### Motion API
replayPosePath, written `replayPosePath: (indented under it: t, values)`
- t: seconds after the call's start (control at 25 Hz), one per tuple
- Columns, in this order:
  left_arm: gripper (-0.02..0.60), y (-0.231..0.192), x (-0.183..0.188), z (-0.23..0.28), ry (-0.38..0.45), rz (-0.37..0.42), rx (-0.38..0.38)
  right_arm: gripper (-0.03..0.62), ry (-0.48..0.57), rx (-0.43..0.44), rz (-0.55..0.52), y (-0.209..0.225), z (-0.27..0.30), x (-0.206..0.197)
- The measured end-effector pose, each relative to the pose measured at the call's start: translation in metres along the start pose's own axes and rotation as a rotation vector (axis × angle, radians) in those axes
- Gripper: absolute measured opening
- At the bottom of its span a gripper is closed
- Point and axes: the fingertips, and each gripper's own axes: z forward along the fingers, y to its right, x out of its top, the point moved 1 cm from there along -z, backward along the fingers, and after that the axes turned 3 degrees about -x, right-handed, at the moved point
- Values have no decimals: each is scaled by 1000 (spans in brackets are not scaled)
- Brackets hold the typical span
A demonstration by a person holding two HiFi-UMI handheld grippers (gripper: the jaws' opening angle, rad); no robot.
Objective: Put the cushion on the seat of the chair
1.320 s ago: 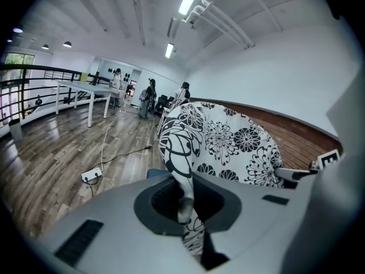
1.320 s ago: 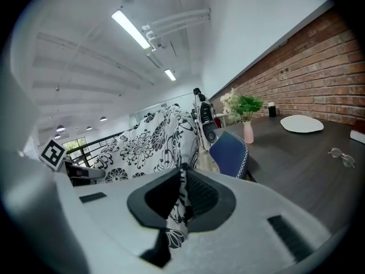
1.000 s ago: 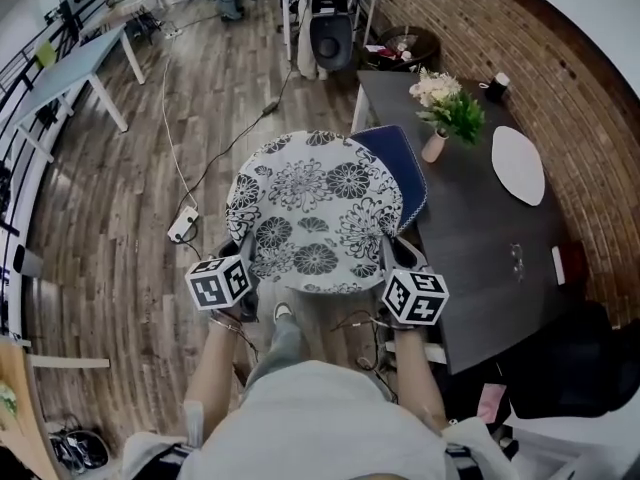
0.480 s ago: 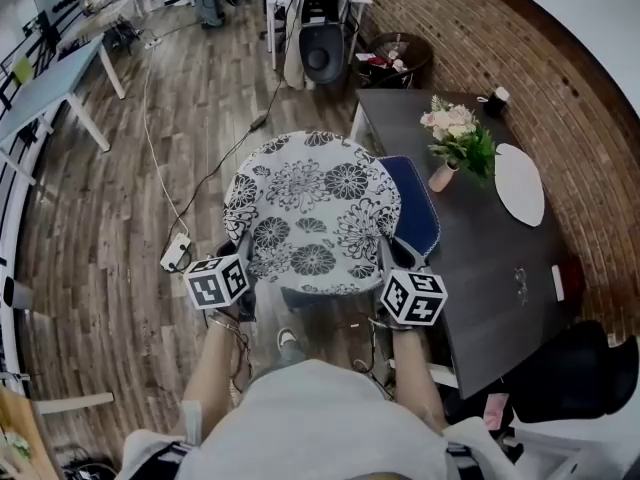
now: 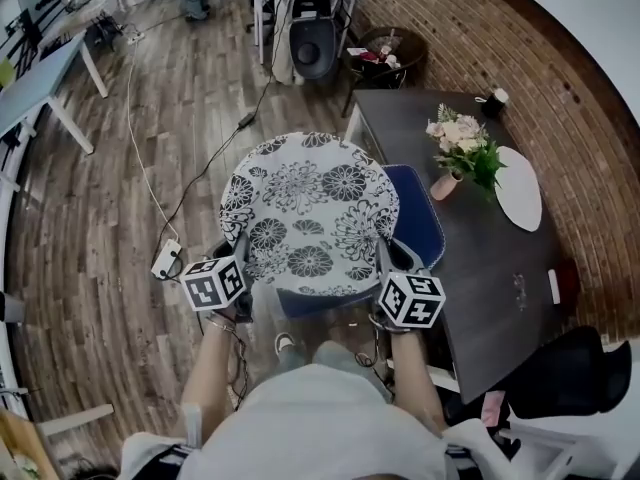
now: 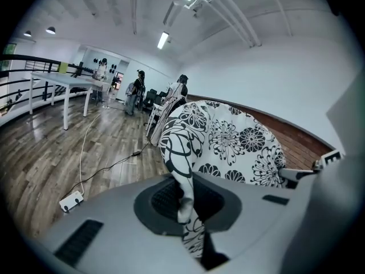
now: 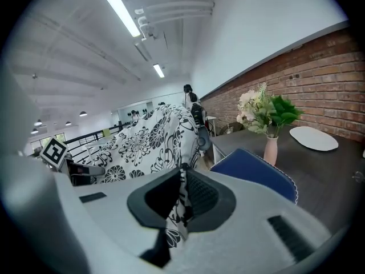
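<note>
A round white cushion [image 5: 310, 213] with black flower print hangs flat in the air between both grippers. My left gripper [image 5: 241, 265] is shut on its near left edge, and my right gripper [image 5: 384, 263] is shut on its near right edge. The left gripper view shows the cushion [image 6: 228, 144] pinched in the jaws; the right gripper view shows the cushion [image 7: 145, 141] clamped the same way. A blue chair [image 5: 420, 223] stands partly under the cushion's right side, against the table; the blue chair [image 7: 256, 173] also appears in the right gripper view. Its seat is mostly hidden.
A dark table [image 5: 480, 218] at the right carries a pink vase of flowers [image 5: 460, 153], a white plate [image 5: 519, 188] and glasses [image 5: 520, 288]. A power strip [image 5: 164, 259] and cable lie on the wood floor. Office chairs [image 5: 310, 38] and desks stand further off, with people [image 6: 137, 90] far away.
Both grippers have carried the cushion forward and slightly right over the blue chair, which now shows more at the cushion's right and under its near edge. Both grips are unchanged.
</note>
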Motion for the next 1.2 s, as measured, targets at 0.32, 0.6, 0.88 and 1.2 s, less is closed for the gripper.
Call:
replayPosePath:
  t: [0.32, 0.6, 0.88, 1.2]
  values:
    - [17, 1, -6, 7, -24, -22, 24, 29, -35, 19, -16, 8, 19, 3]
    - [17, 3, -8, 13, -37, -28, 40, 28, -60, 30, -25, 15, 28, 5]
    - [17, 50, 73, -53, 173, 132, -27, 28, 217, 30, -19, -5, -42, 79]
    - [17, 77, 79, -105, 159, 177, -11, 28, 200, 41, 22, -18, -95, 77]
